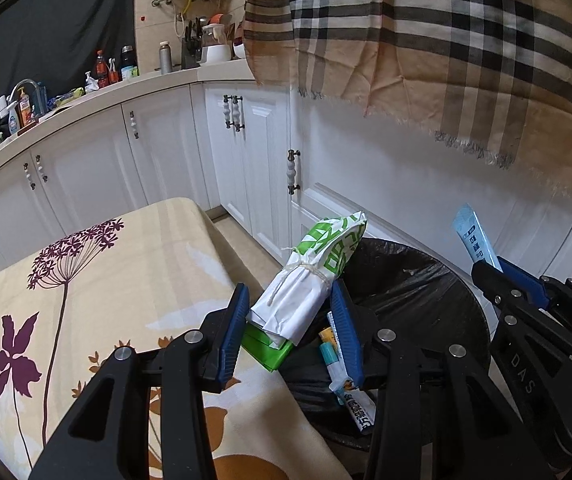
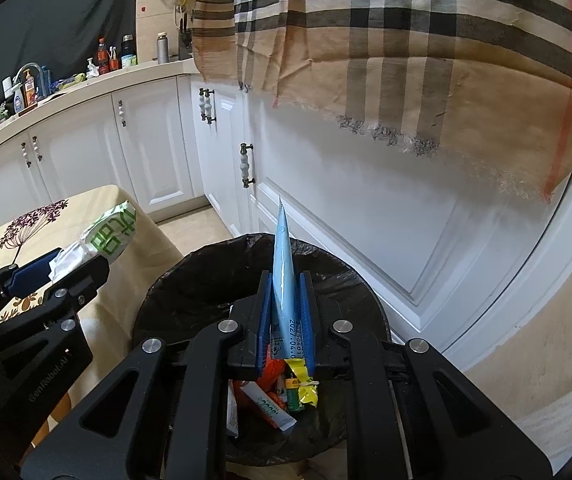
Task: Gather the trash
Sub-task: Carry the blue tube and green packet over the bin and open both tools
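Holding a green-and-white packet (image 1: 310, 280) between the blue pads of the left gripper (image 1: 292, 320), pads pinching it from both sides, string-tied middle standing up past the tips. Hanging at the near left rim of the bin (image 1: 426, 280), between the table edge and the black liner; lower end of the packet not yet over the opening, as far as the left wrist view shows.

Pinching a blue sachet (image 2: 283, 276) in the right gripper (image 2: 284, 304), pads pressed nearly together on its lower part, pointed end sticking up. Hovering directly over the bin mouth in the right wrist view.

Lying already inside the bin: several wrappers (image 2: 281, 396), orange, yellow, green and white. Judging the task well under way: some trash binned, two more pieces in hand and close to release, sachet nearer than packet.

Remaining, as a judgement: shifting the packet fully over the opening, then opening both grippers. Visible part of the tablecloth (image 1: 85, 280) showing no further litter; rest of the table out of view, so not possible to say whether more collecting is needed.

Surrounding: white cabinets (image 1: 245, 160) behind the bin, plaid cloth (image 1: 446, 60) hanging above, cluttered counter (image 1: 85, 96) at far left.
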`<action>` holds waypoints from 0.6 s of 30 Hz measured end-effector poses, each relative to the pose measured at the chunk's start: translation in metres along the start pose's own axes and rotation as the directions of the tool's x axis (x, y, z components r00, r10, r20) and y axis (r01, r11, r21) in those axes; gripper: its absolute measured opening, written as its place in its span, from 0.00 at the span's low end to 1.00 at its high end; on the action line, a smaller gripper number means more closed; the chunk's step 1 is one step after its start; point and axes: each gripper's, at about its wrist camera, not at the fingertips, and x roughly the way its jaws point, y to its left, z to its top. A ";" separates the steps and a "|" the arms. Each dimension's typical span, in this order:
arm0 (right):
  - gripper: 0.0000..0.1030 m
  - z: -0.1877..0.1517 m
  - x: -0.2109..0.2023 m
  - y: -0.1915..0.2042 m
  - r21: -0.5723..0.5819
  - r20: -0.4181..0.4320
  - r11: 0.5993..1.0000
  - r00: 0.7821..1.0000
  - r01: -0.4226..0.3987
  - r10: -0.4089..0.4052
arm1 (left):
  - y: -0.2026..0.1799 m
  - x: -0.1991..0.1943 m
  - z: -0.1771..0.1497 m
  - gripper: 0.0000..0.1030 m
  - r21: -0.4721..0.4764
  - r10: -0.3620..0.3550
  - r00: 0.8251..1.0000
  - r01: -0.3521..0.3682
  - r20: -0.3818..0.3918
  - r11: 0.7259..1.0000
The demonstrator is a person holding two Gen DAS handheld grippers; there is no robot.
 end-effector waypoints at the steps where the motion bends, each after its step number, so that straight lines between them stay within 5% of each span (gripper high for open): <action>1: 0.13 0.000 0.001 -0.001 0.002 -0.001 1.000 1.000 0.000 0.000 | -0.001 0.001 0.000 0.41 0.001 0.000 1.000 0.000 -0.001 1.000; 18: 0.13 0.003 0.022 -0.007 0.016 -0.014 1.000 1.000 0.011 -0.011 | -0.005 0.009 0.006 0.41 0.000 0.002 1.000 -0.002 -0.001 1.000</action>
